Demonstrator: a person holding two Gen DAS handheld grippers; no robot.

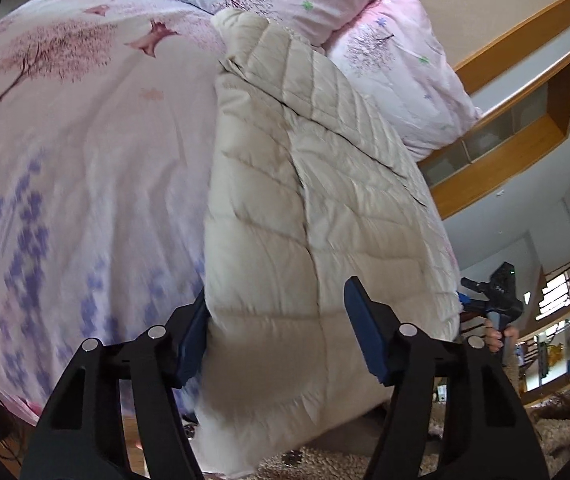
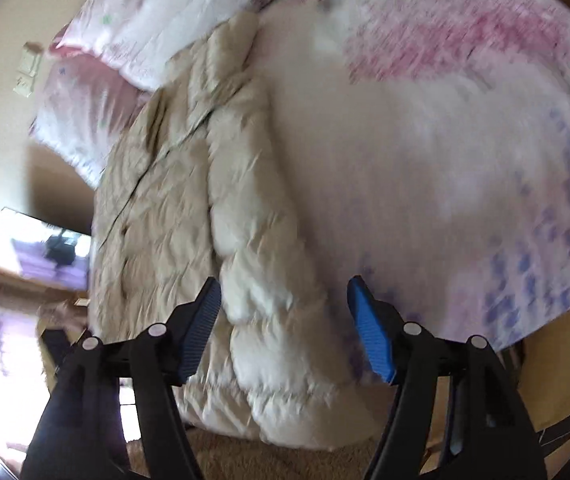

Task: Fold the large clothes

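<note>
A beige quilted down coat (image 1: pixel 305 208) lies lengthwise on the bed, its hem hanging over the bed's near edge. It also shows in the right wrist view (image 2: pixel 213 216), blurred. My left gripper (image 1: pixel 281 336) is open, its blue pads either side of the coat's hem, gripping nothing. My right gripper (image 2: pixel 285 328) is open just above the hem's corner, empty. The right gripper also shows in the left wrist view (image 1: pixel 497 300), at the coat's far side.
The bed has a pink floral cover (image 1: pixel 85 140) with pillows (image 1: pixel 397 56) at its head. A wooden headboard shelf (image 1: pixel 525 120) runs along the wall. A shaggy carpet (image 2: pixel 265 460) lies below the bed's edge. Furniture (image 1: pixel 565 352) stands at the far right.
</note>
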